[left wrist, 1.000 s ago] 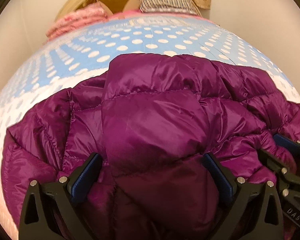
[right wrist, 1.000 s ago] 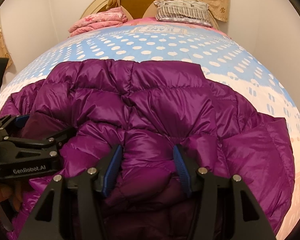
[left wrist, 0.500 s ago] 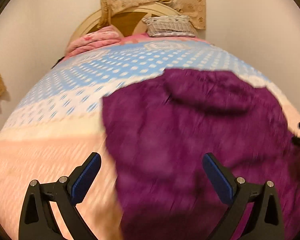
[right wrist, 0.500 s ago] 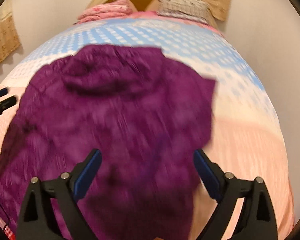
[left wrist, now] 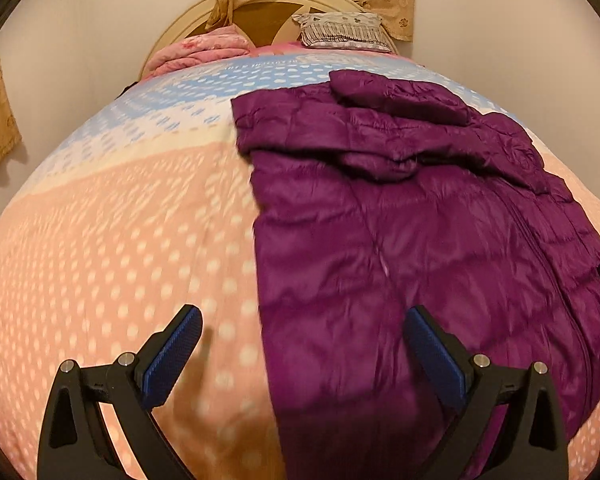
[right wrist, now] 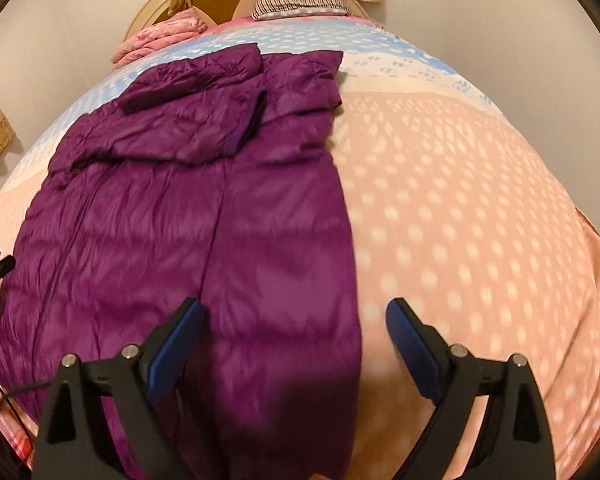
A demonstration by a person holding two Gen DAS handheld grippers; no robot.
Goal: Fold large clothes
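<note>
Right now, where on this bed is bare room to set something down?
Two free patches of the dotted bedspread: one left of the purple jacket, one right of it in the right wrist view. The headboard end is crowded: pink quilt and striped pillow.

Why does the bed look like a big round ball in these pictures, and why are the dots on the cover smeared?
Both views use a fisheye lens, which bulges the bedspread and darkens the corners. In the left view the dots smear from motion blur; the right view blurs the purple jacket near the claw. Warm indoor light tints everything.
</note>
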